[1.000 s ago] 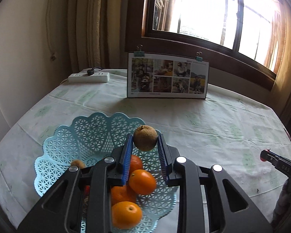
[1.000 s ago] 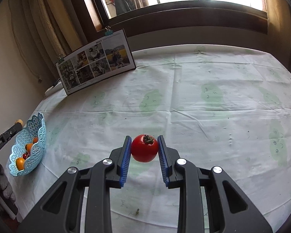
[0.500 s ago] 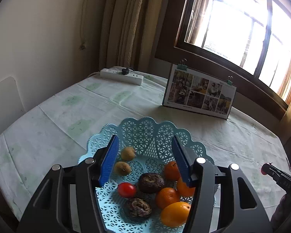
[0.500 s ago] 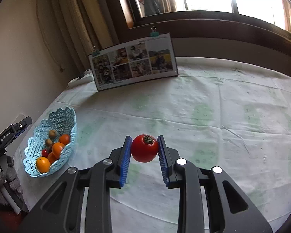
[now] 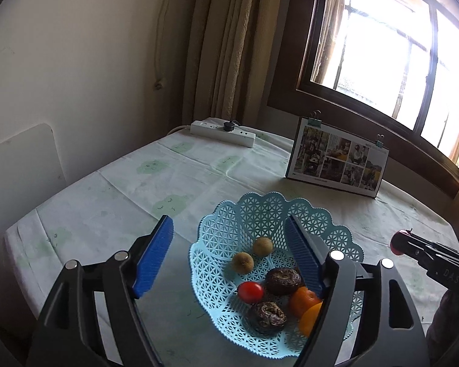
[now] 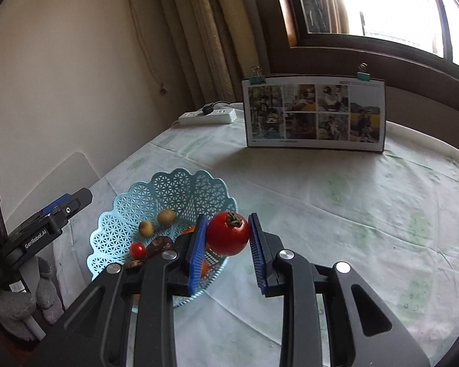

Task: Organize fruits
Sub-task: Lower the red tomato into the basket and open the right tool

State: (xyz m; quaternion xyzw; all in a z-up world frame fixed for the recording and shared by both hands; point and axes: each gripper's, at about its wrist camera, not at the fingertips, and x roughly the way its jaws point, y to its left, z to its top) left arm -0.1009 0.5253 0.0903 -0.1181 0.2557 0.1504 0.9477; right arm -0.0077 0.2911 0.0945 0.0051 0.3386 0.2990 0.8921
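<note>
A light blue lattice basket (image 5: 254, 214) (image 6: 180, 189) sits near the table's left edge. It holds two small brown fruits (image 5: 243, 262), a little red tomato (image 5: 250, 292) (image 6: 137, 250), two dark wrinkled fruits (image 5: 283, 280) and oranges (image 5: 303, 301). My left gripper (image 5: 229, 238) is open and empty, above the basket's left side. My right gripper (image 6: 228, 234) is shut on a larger red tomato (image 6: 228, 233), held above the basket's right rim. In the left wrist view, that right gripper (image 5: 396, 242) shows at the right edge.
A photo board (image 5: 336, 160) (image 6: 315, 113) with binder clips stands at the back of the table. A white power strip (image 5: 223, 129) (image 6: 208, 116) lies at the back left by the curtain. The pale tablecloth (image 6: 352, 202) stretches to the right of the basket.
My left gripper let a brown fruit go into the basket, opened wide and drew back to the left. My right gripper carried the red tomato leftward to the basket.
</note>
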